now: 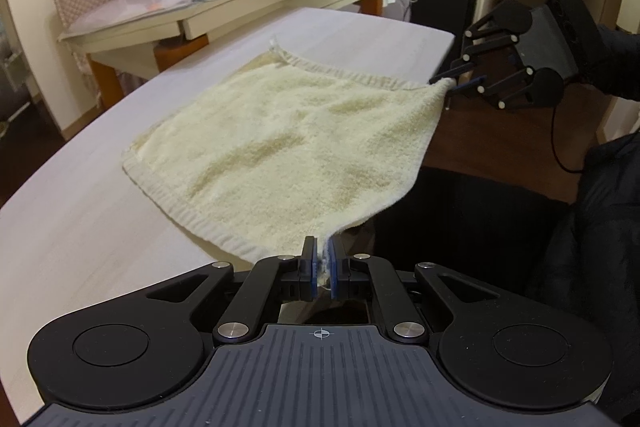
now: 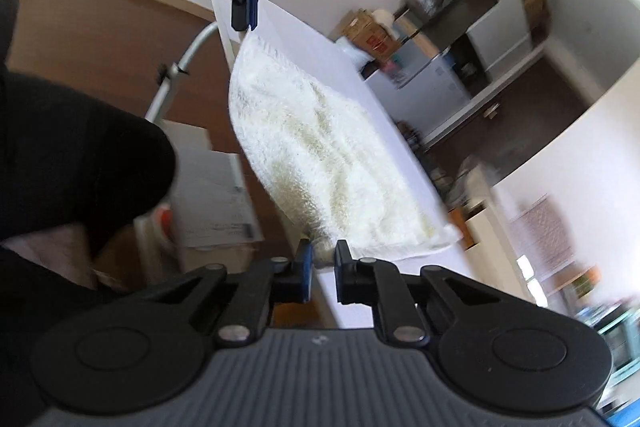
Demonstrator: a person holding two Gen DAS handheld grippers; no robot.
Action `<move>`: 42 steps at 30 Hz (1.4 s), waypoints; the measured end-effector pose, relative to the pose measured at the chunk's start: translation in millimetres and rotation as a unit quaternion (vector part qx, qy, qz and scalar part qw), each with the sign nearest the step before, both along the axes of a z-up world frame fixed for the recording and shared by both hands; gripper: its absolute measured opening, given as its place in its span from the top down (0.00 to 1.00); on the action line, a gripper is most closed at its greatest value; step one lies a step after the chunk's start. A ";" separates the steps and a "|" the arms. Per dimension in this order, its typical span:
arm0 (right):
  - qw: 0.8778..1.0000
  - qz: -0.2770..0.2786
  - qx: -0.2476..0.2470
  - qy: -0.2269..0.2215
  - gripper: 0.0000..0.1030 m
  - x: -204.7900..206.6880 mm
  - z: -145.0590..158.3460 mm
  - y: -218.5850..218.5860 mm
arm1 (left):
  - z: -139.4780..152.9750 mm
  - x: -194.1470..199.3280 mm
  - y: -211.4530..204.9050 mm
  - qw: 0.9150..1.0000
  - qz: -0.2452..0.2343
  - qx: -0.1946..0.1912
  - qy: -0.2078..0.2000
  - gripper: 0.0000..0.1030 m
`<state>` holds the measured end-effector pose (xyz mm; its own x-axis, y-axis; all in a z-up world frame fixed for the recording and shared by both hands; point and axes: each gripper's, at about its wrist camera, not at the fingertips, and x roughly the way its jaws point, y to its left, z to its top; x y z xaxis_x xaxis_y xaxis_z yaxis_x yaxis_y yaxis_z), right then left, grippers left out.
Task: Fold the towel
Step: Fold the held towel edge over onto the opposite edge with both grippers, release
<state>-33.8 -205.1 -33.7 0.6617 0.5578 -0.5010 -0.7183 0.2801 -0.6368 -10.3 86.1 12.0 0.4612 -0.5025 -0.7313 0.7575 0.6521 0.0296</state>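
- The towel (image 1: 288, 143) lies spread on the white desk (image 1: 80, 227), with its near edge hanging past the desk edge toward the person.
- The left tongs (image 1: 323, 269) are clamped on one near corner of the towel; the cloth is pinched between the blue pads.
- The right tongs (image 1: 454, 85) hold the other near corner. In the left view the pads are pressed on the cloth. In the right wrist view a small gap shows, with the corner inside it.
- Risk: the right grip looks shallow, only on the tip of the corner. If the hands lift or pull apart too quickly, this corner may slip out, I think.
- Risk: uneven lifting could drag the far part of the towel and wrinkle it, so the fold would be crooked.
- The towel is almost square, so no clear long axis. The edge held between the two tongs runs along the near desk edge, and the small loop (image 1: 276, 45) marks the far corner.
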 end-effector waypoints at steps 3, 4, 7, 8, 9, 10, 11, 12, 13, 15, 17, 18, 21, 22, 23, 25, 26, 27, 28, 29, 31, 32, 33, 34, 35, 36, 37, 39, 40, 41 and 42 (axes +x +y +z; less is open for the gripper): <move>0.997 -0.005 0.040 0.061 0.88 9.7 23.7 -9.2 | 10.2 -3.2 3.2 1.000 0.006 -0.005 -0.008 0.94; 0.994 -0.011 0.061 0.090 0.88 17.3 33.8 -12.7 | 14.8 -0.1 4.7 1.000 0.012 -0.006 -0.012 0.94; 0.972 -0.035 0.130 0.191 0.88 58.2 65.7 -26.2 | 28.5 19.0 9.8 0.999 0.043 -0.007 -0.020 0.94; 0.969 -0.039 0.135 0.202 0.88 65.1 68.8 -26.4 | 33.0 27.1 11.6 0.998 0.056 -0.008 -0.022 0.94; 0.964 -0.045 0.145 0.218 0.88 80.2 73.7 -27.1 | 37.1 35.8 13.0 0.997 0.065 -0.011 -0.026 0.94; 0.958 -0.051 0.156 0.234 0.88 95.4 78.6 -27.7 | 39.7 43.1 13.4 0.997 0.069 -0.013 -0.029 0.94; 0.952 -0.057 0.166 0.250 0.88 110.7 83.5 -28.3 | 41.8 50.0 13.5 0.997 0.071 -0.015 -0.030 0.94; 0.946 -0.065 0.176 0.266 0.88 131.0 86.0 -27.2 | 44.3 64.4 10.1 0.996 0.075 -0.010 -0.036 0.94; 0.939 -0.072 0.186 0.281 0.88 151.0 88.3 -26.0 | 45.7 77.1 8.1 0.996 0.077 -0.007 -0.040 0.94; 0.931 -0.082 0.196 0.298 0.88 176.3 86.8 -23.0 | 42.6 104.5 8.7 0.996 0.086 -0.007 -0.037 0.94; 0.921 -0.098 0.203 0.319 0.88 204.2 82.1 -18.0 | 37.9 129.4 9.8 0.995 0.094 -0.007 -0.031 0.94; 0.915 -0.105 0.206 0.331 0.88 216.5 79.1 -16.3 | 34.8 139.3 10.3 0.995 0.097 -0.006 -0.027 0.94; 0.899 -0.126 0.211 0.362 0.88 243.2 66.0 -15.8 | 24.7 166.1 11.1 0.995 0.102 -0.004 -0.015 0.94; 0.893 -0.133 0.213 0.372 0.88 252.0 62.1 -15.9 | 20.6 174.3 11.2 0.994 0.104 -0.005 -0.012 0.94; 0.887 -0.141 0.216 0.382 0.88 260.7 58.2 -16.0 | 17.6 178.5 11.6 0.994 0.106 -0.006 -0.010 0.94; 0.878 -0.148 0.222 0.398 0.88 274.9 50.5 -14.4 | 9.8 189.4 13.3 0.994 0.113 -0.007 -0.005 0.94; 0.876 -0.151 0.221 0.402 0.88 278.8 46.3 -13.5 | 7.3 191.3 14.3 0.993 0.115 -0.009 -0.002 0.94; 0.874 -0.155 0.221 0.405 0.88 282.6 42.2 -12.7 | 2.9 195.5 15.4 0.993 0.120 -0.010 0.001 0.94; 0.873 -0.159 0.221 0.406 0.88 285.3 39.3 -12.1 | -1.0 198.9 16.3 0.992 0.123 -0.012 0.004 0.94; 0.872 -0.163 0.221 0.405 0.88 286.9 37.7 -11.9 | -4.0 202.2 16.9 0.992 0.124 -0.014 0.008 0.94; 0.871 -0.171 0.220 0.406 0.88 287.4 30.0 -11.4 | -11.8 208.0 17.6 0.992 0.128 -0.013 0.011 0.94; 0.870 -0.175 0.223 0.403 0.88 291.3 29.1 -10.2 | -15.7 210.8 17.9 0.991 0.131 -0.012 0.012 0.94; 0.868 -0.174 0.229 0.404 0.88 290.9 30.7 -11.8 | -17.9 212.5 17.8 0.991 0.133 -0.012 0.013 0.94; 0.865 -0.173 0.240 0.405 0.88 293.5 32.0 -13.7 | -18.6 213.1 17.7 0.991 0.134 -0.012 0.013 0.94; 0.864 -0.174 0.244 0.405 0.88 289.2 36.3 -17.1 | -18.0 211.9 18.9 0.991 0.135 -0.013 0.012 0.94; 0.862 -0.176 0.250 0.405 0.88 286.6 39.5 -20.2 | -17.1 210.2 20.4 0.991 0.135 -0.015 0.011 0.94; 0.860 -0.177 0.255 0.404 0.88 284.1 42.5 -23.3 | -17.0 210.1 20.7 0.991 0.135 -0.015 0.010 0.94; 0.858 -0.185 0.253 0.406 0.87 285.7 41.2 -23.3 | -18.2 212.0 20.1 0.991 0.136 -0.011 0.008 0.94; 0.857 -0.191 0.251 0.408 0.87 286.8 39.1 -23.1 | -20.1 212.8 17.9 0.991 0.137 -0.004 0.005 0.94; 0.855 -0.196 0.249 0.410 0.85 287.8 37.1 -22.8 | -21.0 214.0 16.9 0.990 0.138 -0.002 0.004 0.94; 0.855 -0.202 0.252 0.407 0.84 288.3 34.5 -23.1 | -22.8 214.6 15.2 0.990 0.143 0.005 0.001 0.93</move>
